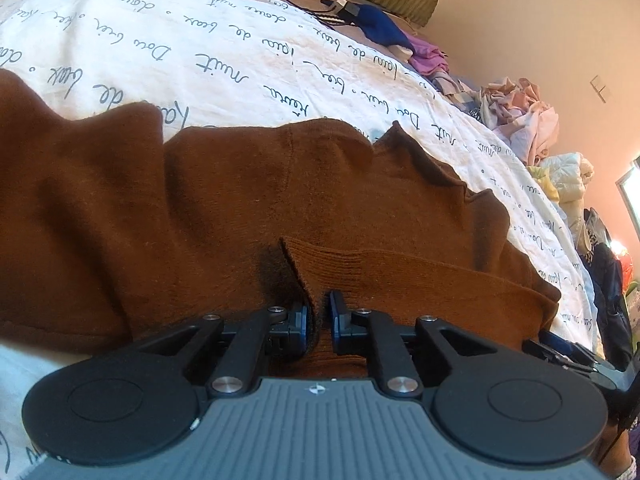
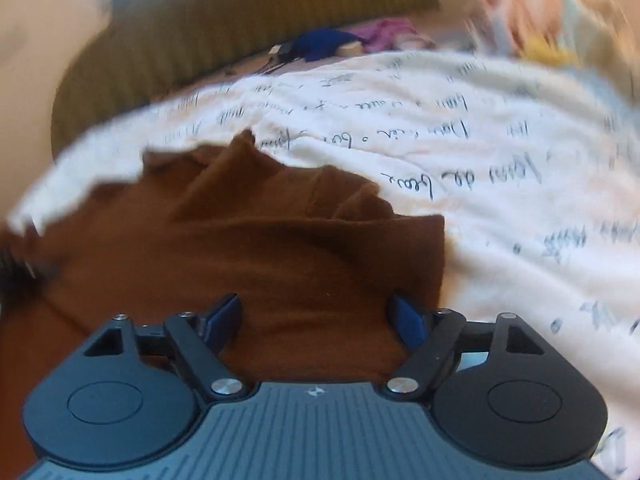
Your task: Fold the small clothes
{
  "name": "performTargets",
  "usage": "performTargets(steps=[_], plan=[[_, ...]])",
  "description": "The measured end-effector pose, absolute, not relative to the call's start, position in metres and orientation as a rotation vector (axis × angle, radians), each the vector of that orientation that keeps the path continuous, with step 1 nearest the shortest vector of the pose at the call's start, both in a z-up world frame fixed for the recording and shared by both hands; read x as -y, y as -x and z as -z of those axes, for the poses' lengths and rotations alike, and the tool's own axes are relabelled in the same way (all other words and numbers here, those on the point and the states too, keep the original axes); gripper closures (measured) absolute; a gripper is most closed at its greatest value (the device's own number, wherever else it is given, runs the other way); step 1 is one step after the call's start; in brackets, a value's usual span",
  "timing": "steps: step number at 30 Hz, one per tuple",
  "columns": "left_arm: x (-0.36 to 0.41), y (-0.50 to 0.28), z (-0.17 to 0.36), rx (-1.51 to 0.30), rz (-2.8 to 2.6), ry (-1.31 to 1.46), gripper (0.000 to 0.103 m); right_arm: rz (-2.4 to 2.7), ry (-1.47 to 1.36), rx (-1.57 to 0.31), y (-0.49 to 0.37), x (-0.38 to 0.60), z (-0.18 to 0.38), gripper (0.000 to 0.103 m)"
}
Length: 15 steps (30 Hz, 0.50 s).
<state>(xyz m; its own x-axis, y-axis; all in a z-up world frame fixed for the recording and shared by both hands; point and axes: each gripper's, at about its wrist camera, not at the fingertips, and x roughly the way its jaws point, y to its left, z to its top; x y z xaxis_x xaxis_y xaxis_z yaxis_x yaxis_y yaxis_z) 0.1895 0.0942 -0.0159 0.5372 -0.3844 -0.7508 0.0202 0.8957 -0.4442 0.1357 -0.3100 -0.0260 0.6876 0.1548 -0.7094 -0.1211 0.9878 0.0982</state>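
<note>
My left gripper [image 1: 318, 322] hangs low over the brown knit garment [image 1: 224, 216], which lies spread on the bed's white cover [image 1: 168, 52] printed with dark handwriting. Its jaws stand only slightly apart, and a ribbed hem of the garment rises into the narrow gap between the blue pads [image 1: 335, 318]; I cannot tell whether the pads press on the cloth. From this gripper the garment fills everything from 9 to 3 o'clock, its rumpled far edge at 12.

My right gripper [image 2: 316, 318] is open wide over the same brown knit garment [image 2: 260, 248], with cloth lying between the spread pads but neither pad pressing it. The garment's right edge runs at about 1 o'clock from this gripper, bare white cover [image 2: 500, 200] beyond it at 2 and 3. This view is blurred.

Far off at 12 o'clock lie an olive pillow [image 2: 224, 28] and a blue cloth [image 1: 380, 28], with a heap of pale clothes [image 1: 520, 120] at 2 o'clock in the left view.
</note>
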Motion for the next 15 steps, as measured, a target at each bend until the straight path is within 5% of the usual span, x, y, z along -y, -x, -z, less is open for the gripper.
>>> performTargets(steps=[3,7,15], plan=[[-0.100,-0.181,0.006,-0.960,0.207,0.403,0.084,-0.126,0.020,-0.766,-0.121,0.296,0.011,0.022],[-0.100,-0.163,-0.012,-0.895,0.179,0.375,0.063,-0.159,0.082,-0.720,-0.106,0.269,-0.001,0.021],[-0.067,-0.171,0.004,-0.914,0.229,0.359,0.060,-0.153,0.109,-0.767,-0.118,0.247,0.021,0.021]])
